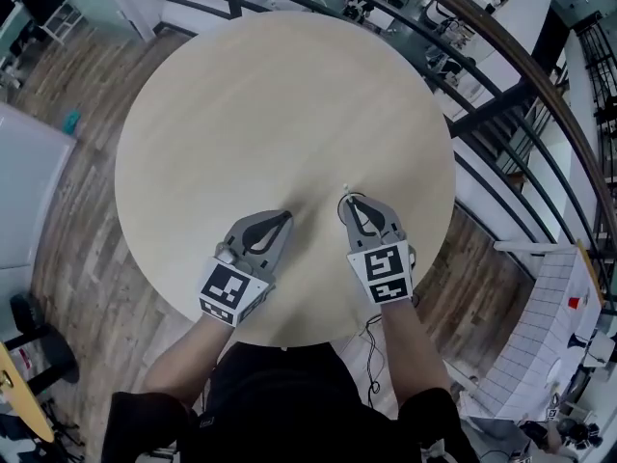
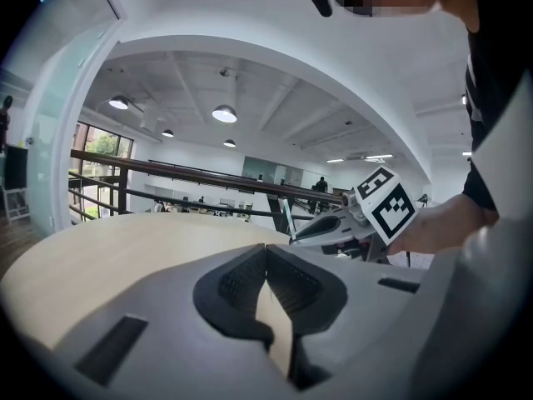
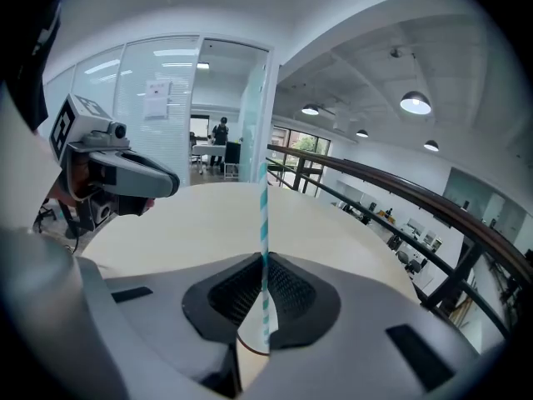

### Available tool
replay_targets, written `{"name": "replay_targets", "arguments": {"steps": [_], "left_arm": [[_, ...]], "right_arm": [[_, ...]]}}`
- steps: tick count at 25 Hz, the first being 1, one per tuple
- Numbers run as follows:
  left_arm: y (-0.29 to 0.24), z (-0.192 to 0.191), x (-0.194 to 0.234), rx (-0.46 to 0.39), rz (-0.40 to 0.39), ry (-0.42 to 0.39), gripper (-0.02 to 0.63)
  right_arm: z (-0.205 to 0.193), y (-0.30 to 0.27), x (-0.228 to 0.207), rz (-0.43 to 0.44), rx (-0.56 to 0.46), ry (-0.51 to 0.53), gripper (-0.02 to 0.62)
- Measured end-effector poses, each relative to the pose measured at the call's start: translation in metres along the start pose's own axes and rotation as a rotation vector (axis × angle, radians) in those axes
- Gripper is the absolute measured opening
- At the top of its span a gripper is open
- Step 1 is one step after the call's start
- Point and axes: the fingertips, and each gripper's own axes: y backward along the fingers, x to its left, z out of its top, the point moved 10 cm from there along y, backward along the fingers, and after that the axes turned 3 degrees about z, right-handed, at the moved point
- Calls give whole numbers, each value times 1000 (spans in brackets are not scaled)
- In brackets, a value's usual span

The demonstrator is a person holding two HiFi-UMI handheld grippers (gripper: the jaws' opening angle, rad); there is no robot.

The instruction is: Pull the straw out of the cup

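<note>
1. My right gripper has its fingers pinching the striped straw, which stands upright between them.
2. My left gripper has its fingers pressed together, empty.
3. I judge the pull is in hand. Next, I lift straight up until the straw clears the cup, hidden below the fingers.

The person is wearing a black short-sleeved top. The grey plastic left hand-held gripper and the matching grey right hand-held gripper are each carrying a white cube with black square markers, and black ribbed pads are lining their jaws. A thin dark cable is trailing from the right one.
</note>
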Motion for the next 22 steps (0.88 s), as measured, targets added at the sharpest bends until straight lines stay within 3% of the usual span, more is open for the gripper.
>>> {"name": "replay_targets", "arguments": {"steps": [9, 22], "left_arm": [[46, 46, -32, -45, -34, -49, 8], [108, 62, -49, -50, -91, -83, 8]], "right_arm": [[37, 82, 14, -19, -156, -140, 35], [57, 156, 65, -13, -298, -276, 35]]}}
